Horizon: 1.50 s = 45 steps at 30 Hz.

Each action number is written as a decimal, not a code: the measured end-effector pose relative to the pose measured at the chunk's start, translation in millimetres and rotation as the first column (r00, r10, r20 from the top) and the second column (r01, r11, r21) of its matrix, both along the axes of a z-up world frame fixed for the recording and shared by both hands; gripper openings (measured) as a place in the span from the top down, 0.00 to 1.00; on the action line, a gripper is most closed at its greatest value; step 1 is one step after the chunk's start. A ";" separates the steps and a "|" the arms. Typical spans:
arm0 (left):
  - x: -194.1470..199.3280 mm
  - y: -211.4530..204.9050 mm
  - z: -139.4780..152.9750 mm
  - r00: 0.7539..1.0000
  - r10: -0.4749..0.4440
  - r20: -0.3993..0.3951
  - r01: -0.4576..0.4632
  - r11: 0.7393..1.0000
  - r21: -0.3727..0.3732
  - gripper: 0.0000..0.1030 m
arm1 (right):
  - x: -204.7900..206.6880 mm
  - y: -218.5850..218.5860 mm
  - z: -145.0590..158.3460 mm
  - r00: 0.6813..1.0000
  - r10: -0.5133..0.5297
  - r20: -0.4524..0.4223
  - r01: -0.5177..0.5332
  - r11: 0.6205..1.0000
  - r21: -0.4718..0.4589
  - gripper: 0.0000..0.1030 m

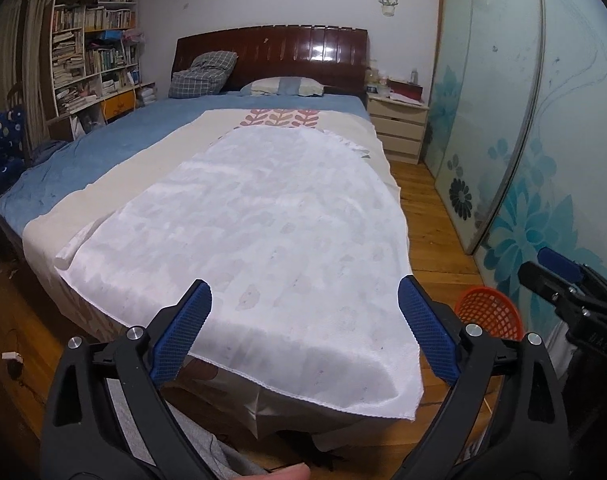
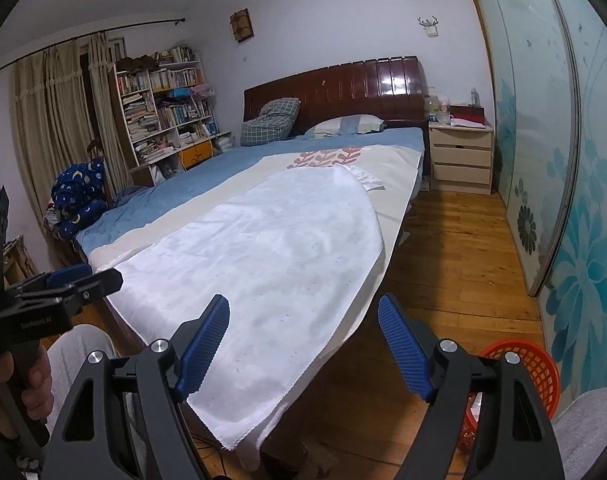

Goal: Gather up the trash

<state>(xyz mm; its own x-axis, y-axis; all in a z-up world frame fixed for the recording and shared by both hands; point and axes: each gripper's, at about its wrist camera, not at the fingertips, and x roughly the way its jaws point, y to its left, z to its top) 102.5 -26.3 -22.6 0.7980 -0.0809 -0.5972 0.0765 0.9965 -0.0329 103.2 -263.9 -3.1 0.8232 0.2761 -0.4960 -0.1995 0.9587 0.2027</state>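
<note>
Both tongs: left tongs (image 1: 303,320) and right tongs (image 2: 303,344) gape, empty, poised over white cloth (image 1: 263,220).
Basket: orange basket (image 1: 489,312) on floor beside bed, I'd guess for trash.

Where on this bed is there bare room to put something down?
The white cloth is bare from the foot edge up to the leaf-print sheet. The blue sheet beside it is bare too. It is crowded at the headboard, with pillows, and on the nightstand.

A white cloth (image 1: 263,216) lies spread over the bed (image 1: 103,152), beside a bookshelf (image 1: 91,48) and nightstand (image 1: 399,128).
</note>
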 end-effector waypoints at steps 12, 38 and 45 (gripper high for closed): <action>-1.6 -1.5 0.2 1.000 0.022 -0.003 -0.022 1.000 0.019 0.09 | 10.2 10.9 2.2 0.999 0.032 -0.001 -0.032 0.999 0.002 0.24; -3.0 3.1 -2.4 0.999 0.034 -0.003 -0.034 0.999 0.007 0.08 | 15.5 21.6 -4.3 0.999 0.026 -0.026 -0.027 1.000 -0.007 0.14; -2.2 5.2 -1.0 1.000 0.028 -0.007 -0.029 0.999 -0.021 0.08 | 16.2 22.1 -4.9 0.999 0.026 -0.030 -0.026 1.000 -0.004 0.14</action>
